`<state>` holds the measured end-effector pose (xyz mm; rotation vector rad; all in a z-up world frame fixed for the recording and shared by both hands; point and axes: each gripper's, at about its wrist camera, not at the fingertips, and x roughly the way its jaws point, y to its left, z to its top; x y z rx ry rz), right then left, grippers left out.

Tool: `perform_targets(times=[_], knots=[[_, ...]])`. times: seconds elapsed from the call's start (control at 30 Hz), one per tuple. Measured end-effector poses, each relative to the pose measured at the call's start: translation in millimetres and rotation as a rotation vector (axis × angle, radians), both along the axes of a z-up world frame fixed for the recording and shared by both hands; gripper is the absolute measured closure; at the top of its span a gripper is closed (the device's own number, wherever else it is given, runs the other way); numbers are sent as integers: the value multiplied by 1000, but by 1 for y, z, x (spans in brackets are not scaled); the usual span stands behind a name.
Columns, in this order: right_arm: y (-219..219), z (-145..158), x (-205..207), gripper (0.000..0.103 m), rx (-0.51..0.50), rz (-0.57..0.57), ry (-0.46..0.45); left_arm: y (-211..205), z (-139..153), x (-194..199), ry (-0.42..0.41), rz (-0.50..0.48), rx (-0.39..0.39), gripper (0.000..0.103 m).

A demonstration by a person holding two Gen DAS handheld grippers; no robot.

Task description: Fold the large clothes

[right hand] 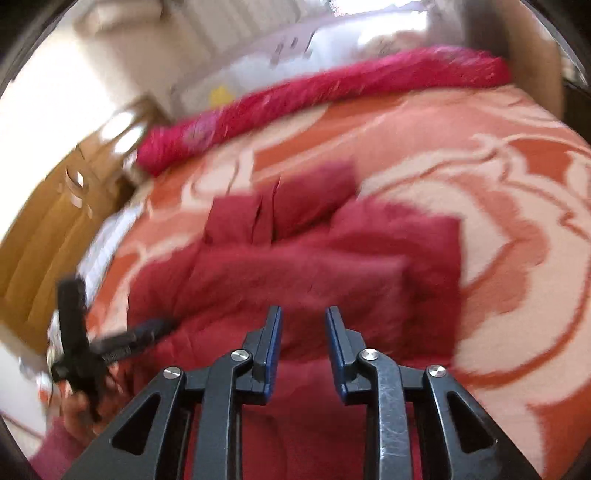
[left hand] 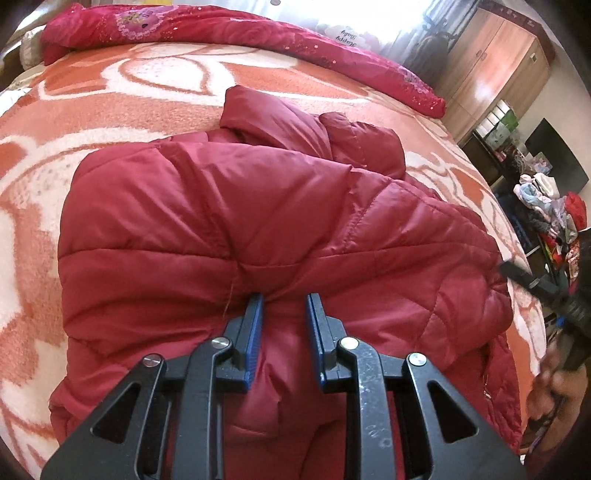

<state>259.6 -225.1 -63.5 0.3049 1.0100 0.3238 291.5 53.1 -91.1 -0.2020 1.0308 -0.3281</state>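
On the bed (left hand: 155,85), mid-blanket: one red quilted jacket (left hand: 229,206), partly folded, collar toward the far edge. Far edge: pink-red duvet (left hand: 258,29), rolled. Left claw (left hand: 284,301): jaws narrowly parted, a ridge of jacket fabric between them, grip uncertain. Right claw (right hand: 303,314): narrowly parted, above the jacket's near edge, holding nothing; view blurred.

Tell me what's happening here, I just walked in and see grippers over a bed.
A person with a gripper in each hand is folding a red puffer jacket on the orange patterned blanket. The left gripper is open with its fingertips at a jacket fold. The right gripper, also open, hovers over the jacket, holding nothing.
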Motion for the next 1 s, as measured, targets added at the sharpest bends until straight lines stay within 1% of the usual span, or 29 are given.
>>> perform_targets(times=[0.07,0.1,0.17,0.2,0.27,0.33,0.4,0.53,0.67,0.83,0.93,1.0], knots=[[9,-22,6,80,-66,9,55,0,1,0,0,-1,0,82],[7,-36,9,82,-74,-3,82,2,3,-1,2,-3,-5,82],[4,-48,11,83,-69,-27,103,5,8,-5,-6,-11,-17,82],[-2,-53,12,83,-46,-41,111,9,12,-8,-12,-10,-22,82],[-5,-55,12,84,-24,-51,118,17,20,-15,-36,6,-29,82],[-6,-52,11,84,-24,-51,114,30,24,-19,-49,32,-35,82],[-9,-49,10,84,-46,-60,104,39,18,-16,-24,55,-23,82],[-17,-52,3,84,-58,-62,107,47,0,-7,27,46,-58,83],[-15,-57,8,84,-73,-51,126,41,-9,-1,47,45,-36,83],[-18,-64,11,84,-54,-54,140,41,-7,0,57,44,-31,83],[-18,-65,10,84,-49,-52,135,44,1,-7,52,50,-36,83],[-19,-65,10,84,-45,-51,136,47,9,-15,34,57,-37,83]])
